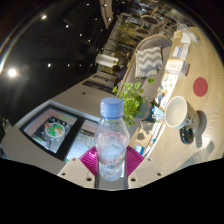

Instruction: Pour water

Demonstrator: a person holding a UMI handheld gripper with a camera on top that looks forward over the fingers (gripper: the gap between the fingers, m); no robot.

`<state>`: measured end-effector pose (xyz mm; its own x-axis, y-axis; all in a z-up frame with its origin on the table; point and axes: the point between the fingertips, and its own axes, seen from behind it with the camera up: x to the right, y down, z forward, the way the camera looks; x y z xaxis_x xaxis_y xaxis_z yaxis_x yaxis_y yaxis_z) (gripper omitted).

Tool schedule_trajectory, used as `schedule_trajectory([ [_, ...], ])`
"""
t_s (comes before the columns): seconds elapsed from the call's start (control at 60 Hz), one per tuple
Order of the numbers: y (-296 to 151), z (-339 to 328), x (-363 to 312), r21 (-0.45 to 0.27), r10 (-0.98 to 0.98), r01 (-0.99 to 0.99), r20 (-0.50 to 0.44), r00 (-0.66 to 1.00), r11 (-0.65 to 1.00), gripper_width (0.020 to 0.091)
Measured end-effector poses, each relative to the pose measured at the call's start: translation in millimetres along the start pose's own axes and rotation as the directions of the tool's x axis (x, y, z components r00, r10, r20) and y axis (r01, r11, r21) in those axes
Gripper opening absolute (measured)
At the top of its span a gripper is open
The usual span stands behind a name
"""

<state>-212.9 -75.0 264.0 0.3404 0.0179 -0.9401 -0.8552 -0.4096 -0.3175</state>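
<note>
Clamped on a clear bottle, blue cap on, standing upright between the fingers, pink pads showing at either side of its lower half. Gripper level, pointing forward across a pale counter. Just beyond the bottle, a small green plant. Further right, a white cup lying with its mouth turned this way, well apart from the bottle. Left of the fingers, a dark tray with small items. Shelves and a striped cloth behind.

Judged step: carrying the bottle toward a vessel before tipping. Best done holding firm and upright, steering clear of the plant, tilting slowly only once over the vessel's mouth. Cap apparently on, so no flow until removed. Holding hand out of view.
</note>
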Motion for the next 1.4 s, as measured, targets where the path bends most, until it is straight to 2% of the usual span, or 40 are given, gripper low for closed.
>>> schedule_trajectory([
  [0.133, -18.4, 26.6, 15.5, -0.03, 0.38, -0.379, 0.078, 0.922, 0.925, 0.032],
  [0.3, -22.2, 44.0, 45.4, -0.068, 0.626, -0.622, 0.071, 0.777, 0.78, 0.0321],
  [0.467, -20.1, 54.3, 59.7, -0.1, 0.717, -0.711, 0.057, 0.694, 0.696, 0.0319],
  [0.633, -20.2, 52.8, 58.2, -0.123, 0.691, -0.684, 0.028, 0.722, 0.719, 0.032],
  [0.717, -24.7, 48.6, 50.9, -0.125, 0.59, -0.584, 0.014, 0.807, 0.802, 0.0318],
  [0.833, -45.5, 39.9, 24.6, -0.117, 0.296, -0.292, 0.017, 0.955, 0.949, 0.0321],
  [0.967, -99.5, 24.1, -21.2, -0.031, -0.117, 0.119, 0.043, 0.992, 0.992, 0.0322],
  [1.067, -151.0, 6.0, -47.3, 0.061, -0.389, 0.387, 0.018, 0.921, 0.92, 0.0323],
  [1.2, -211.3, -9.6, -50.5, 0.125, -0.671, 0.678, -0.1, 0.735, 0.724, 0.0323],
  [1.317, -257.3, -13.7, -1.9, 0.087, -0.799, 0.832, -0.241, 0.551, 0.548, 0.0325],
  [1.4, -280.5, -5.6, 40.3, 0.005, -0.835, 0.878, -0.307, 0.457, 0.479, 0.0326],
])
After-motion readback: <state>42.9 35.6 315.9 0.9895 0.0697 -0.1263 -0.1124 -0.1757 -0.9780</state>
